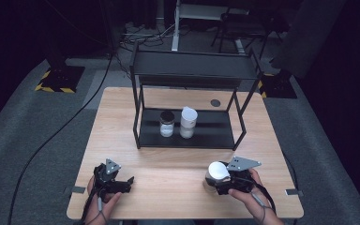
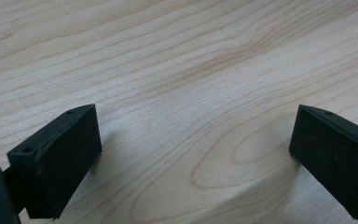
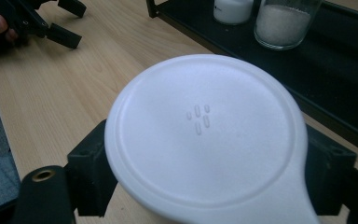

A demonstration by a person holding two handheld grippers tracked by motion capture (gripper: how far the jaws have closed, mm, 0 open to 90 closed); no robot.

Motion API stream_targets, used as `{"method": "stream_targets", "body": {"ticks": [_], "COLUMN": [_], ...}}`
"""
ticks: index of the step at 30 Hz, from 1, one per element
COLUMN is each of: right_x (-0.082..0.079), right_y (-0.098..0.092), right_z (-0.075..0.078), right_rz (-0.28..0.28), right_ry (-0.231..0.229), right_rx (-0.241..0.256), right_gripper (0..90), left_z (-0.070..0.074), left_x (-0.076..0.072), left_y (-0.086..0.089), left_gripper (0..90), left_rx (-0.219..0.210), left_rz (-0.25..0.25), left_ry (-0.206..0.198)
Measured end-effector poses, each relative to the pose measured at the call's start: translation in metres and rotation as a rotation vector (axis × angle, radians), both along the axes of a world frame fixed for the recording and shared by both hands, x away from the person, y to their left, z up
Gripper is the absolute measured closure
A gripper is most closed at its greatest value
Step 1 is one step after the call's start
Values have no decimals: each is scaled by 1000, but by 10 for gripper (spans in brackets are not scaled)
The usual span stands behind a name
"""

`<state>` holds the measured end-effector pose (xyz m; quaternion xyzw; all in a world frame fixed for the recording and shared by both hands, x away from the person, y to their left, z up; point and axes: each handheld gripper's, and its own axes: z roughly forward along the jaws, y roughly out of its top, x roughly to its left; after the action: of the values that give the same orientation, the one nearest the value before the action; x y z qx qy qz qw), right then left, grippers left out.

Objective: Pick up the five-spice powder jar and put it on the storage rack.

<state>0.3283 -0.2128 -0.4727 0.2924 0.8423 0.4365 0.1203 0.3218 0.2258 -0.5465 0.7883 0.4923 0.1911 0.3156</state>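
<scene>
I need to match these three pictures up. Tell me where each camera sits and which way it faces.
High view: above the person's side, facing forward and down on the table; both hands show.
Left gripper view: on the left hand-held gripper, facing bare tabletop.
Right gripper view: on the right hand-held gripper, over a white-lidded jar.
Shared: the jar and shelf.

A light wooden table [image 1: 178, 161] was seen bearing a black two-tier rack [image 1: 191, 126]. On the rack's lower shelf, a black-lidded jar [image 1: 167, 124] and a white-lidded jar [image 1: 188, 123] were set just beside each other.
</scene>
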Motion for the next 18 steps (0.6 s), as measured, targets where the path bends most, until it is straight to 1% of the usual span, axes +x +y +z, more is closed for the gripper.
{"method": "stream_targets", "body": {"ticks": [3, 8, 13, 18], "right_x": [0, 0, -1, -1], "right_y": [-1, 0, 0, 0], "right_z": [-1, -2, -1, 0], "right_rz": [-4, -4, 0, 3], "right_ry": [12, 9, -6, -8], "right_rx": [6, 9, 0, -8], "right_gripper": [277, 283, 290, 293], "left_z": [0, 0, 0, 0], "left_x": [0, 0, 0, 0], "left_y": [0, 0, 0, 0], "left_gripper": [17, 17, 17, 17], "left_rx": [0, 0, -1, 0], "left_rz": [1, 0, 1, 0], "left_ry": [-1, 0, -1, 0]}}
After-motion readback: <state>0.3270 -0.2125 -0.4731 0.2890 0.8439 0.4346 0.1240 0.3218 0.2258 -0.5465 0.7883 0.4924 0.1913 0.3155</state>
